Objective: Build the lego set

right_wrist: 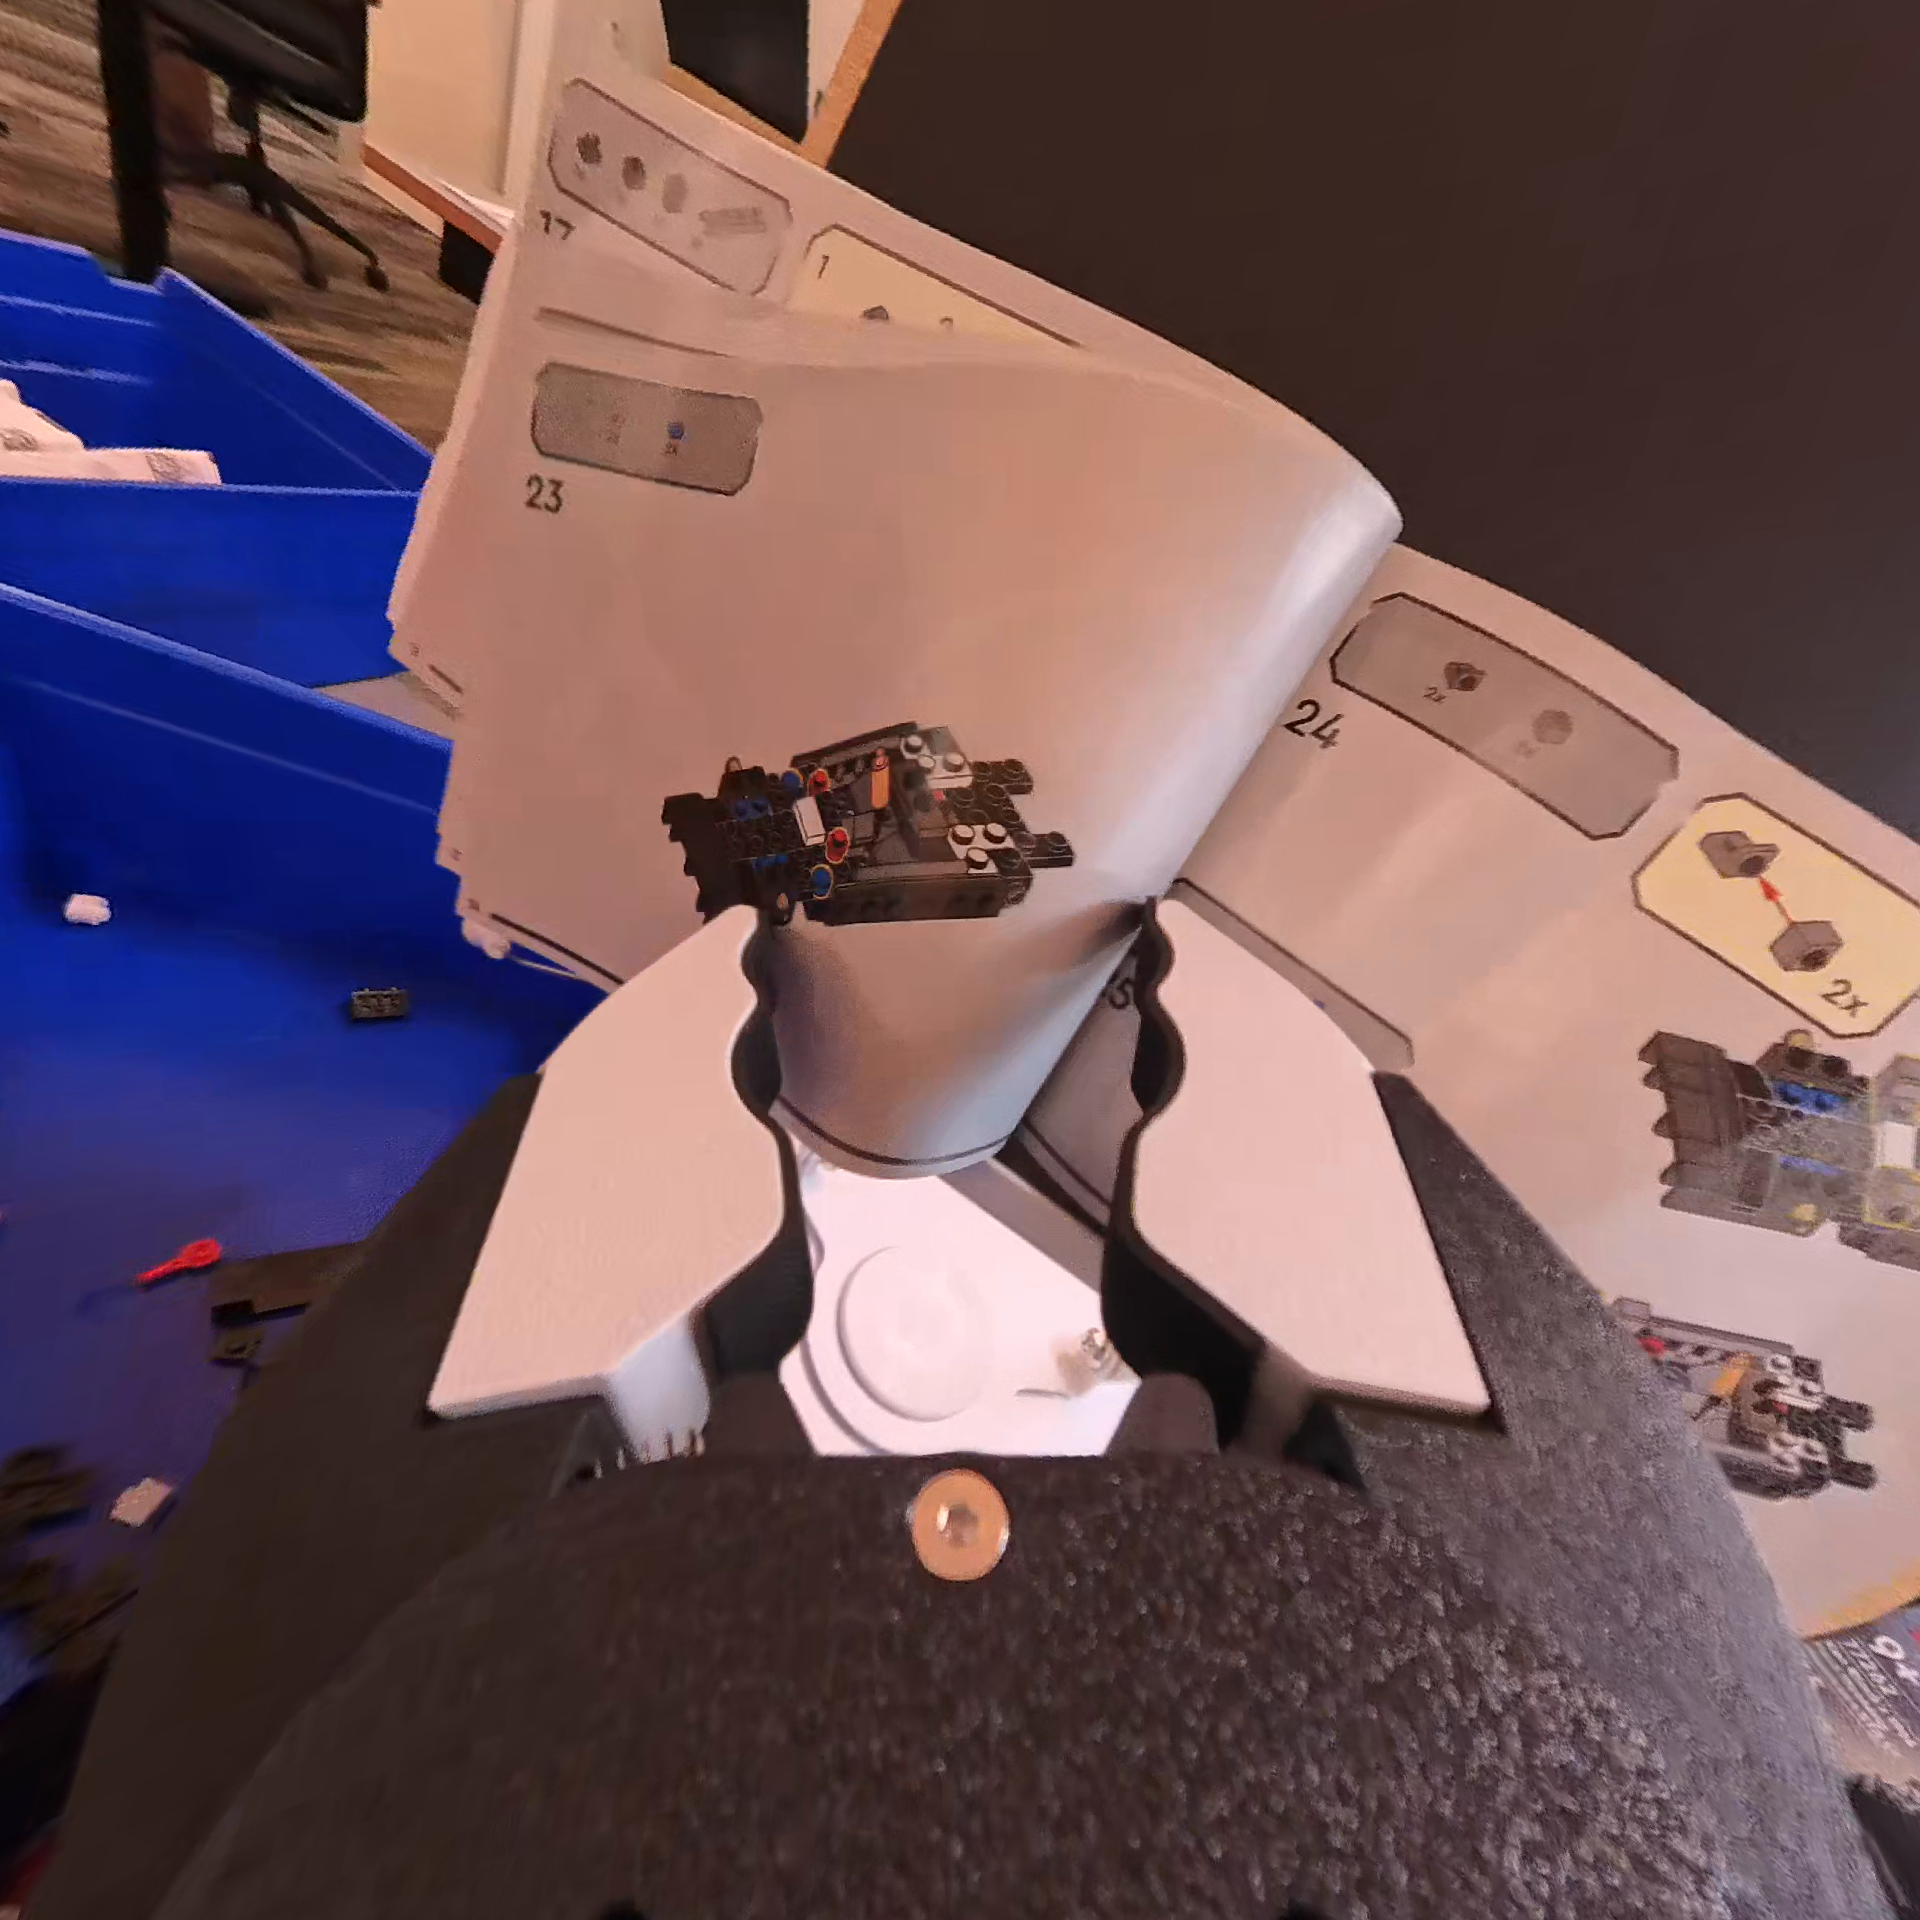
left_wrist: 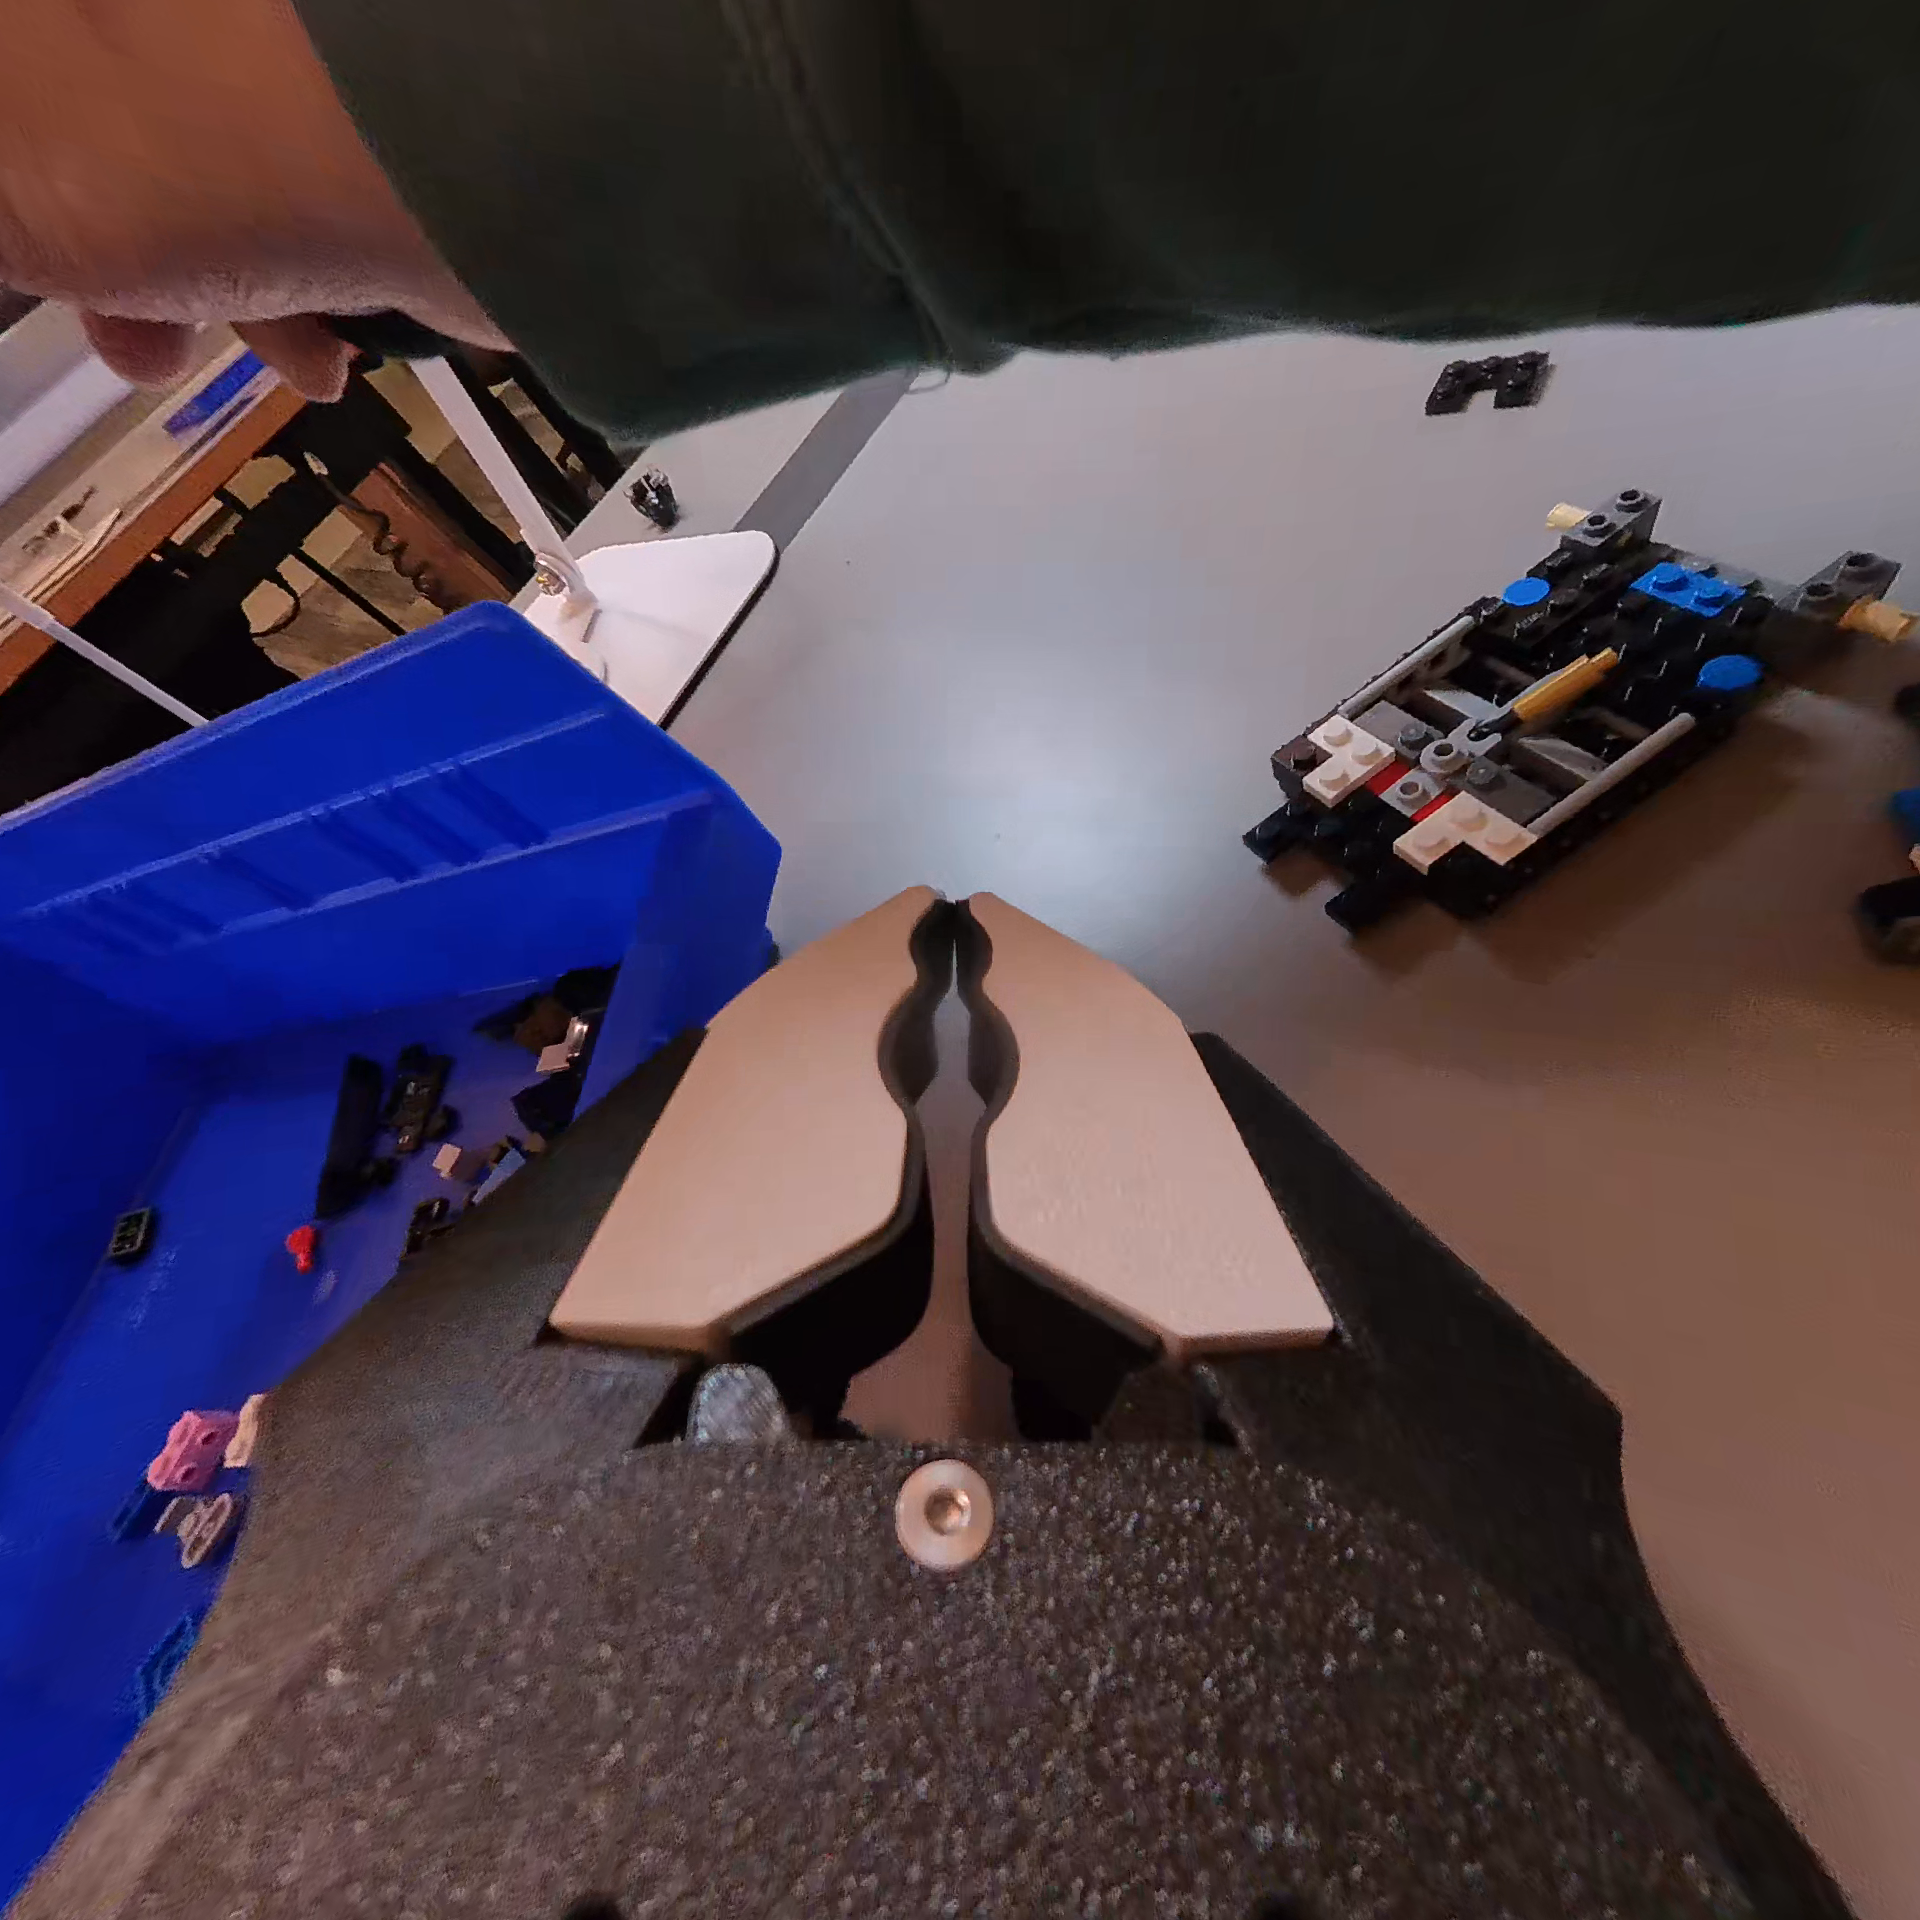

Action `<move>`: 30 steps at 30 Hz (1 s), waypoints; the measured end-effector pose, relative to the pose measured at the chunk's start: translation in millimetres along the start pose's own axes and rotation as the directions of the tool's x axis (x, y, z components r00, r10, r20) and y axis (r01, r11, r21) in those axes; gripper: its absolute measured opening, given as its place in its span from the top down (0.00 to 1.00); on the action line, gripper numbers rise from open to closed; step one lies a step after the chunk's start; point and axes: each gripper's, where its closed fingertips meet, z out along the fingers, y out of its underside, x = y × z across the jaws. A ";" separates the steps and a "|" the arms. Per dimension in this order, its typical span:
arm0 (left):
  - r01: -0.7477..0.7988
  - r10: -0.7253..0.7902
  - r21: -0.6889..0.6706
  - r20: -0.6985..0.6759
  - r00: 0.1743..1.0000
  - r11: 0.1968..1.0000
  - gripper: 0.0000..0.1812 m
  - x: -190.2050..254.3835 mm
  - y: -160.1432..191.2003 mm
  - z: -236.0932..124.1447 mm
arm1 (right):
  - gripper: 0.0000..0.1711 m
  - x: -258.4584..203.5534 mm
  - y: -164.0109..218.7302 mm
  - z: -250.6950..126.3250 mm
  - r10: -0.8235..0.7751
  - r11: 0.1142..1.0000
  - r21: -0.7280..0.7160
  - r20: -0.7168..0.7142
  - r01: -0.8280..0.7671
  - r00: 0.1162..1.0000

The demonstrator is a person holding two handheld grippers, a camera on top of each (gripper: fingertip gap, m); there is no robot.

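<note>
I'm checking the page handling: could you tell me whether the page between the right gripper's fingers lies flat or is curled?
Curled. The page bows up from the open instruction booklet, rolling over between the open right gripper.

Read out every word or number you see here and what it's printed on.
I won't read writing out; these things bear it.
Instruction booklet: printed figures beside the build diagrams on both open pages.
Dark sheet under its corner: pale print, blurred.
Blue-patched paper beyond the table: blurred.
</note>
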 end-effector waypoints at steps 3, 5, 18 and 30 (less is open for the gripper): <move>-0.006 0.006 -0.004 0.007 1.000 1.000 1.00 -2.8 2.2 -0.4 | 0.69 6.6 0.8 -1.8 0.003 1.000 0.011 0.019 -0.004 1.000; 0.007 -0.007 -0.005 0.007 1.000 1.000 1.00 -5.0 4.0 -0.1 | 0.73 11.9 2.6 -3.7 -0.002 1.000 0.008 0.032 0.001 1.000; -0.008 0.008 -0.040 0.001 1.000 0.999 1.00 -3.6 12.4 2.8 | 0.80 15.0 1.1 -18.4 -0.027 1.000 0.016 0.183 0.025 0.983; 0.020 -0.017 0.022 -0.099 0.995 1.000 1.00 9.5 -1.1 1.7 | 0.80 -47.9 122.6 -242.1 0.144 0.969 -0.239 0.738 0.056 0.660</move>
